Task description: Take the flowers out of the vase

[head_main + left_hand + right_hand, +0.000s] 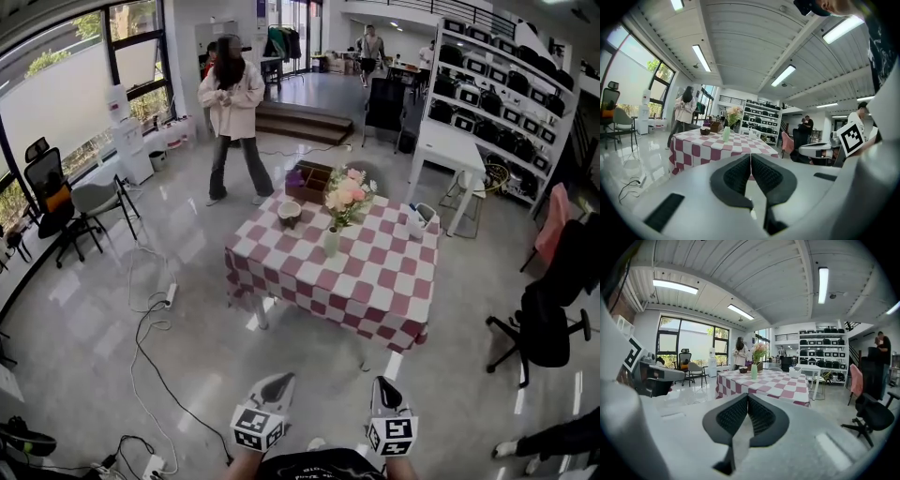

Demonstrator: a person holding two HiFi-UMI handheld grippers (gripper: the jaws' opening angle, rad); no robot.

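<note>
A bunch of pink and cream flowers (348, 195) stands in a slim pale green vase (331, 242) on a table with a red-and-white checked cloth (375, 281), well ahead of me. The vase (726, 134) and flowers (733, 114) show small in the left gripper view, and the vase (754, 371) with its flowers (759, 351) in the right gripper view. My left gripper (273, 387) and right gripper (384, 392) are low in the head view, far short of the table. Both the left gripper (750, 156) and right gripper (747, 396) are shut with nothing between the pads.
A dark bowl (290, 212), a brown box (309, 181) and a white holder (422, 220) also sit on the table. A person (232, 117) stands beyond it. Cables (155, 347) trail over the floor at left. Office chairs (548, 309) stand right, shelving (497, 94) behind.
</note>
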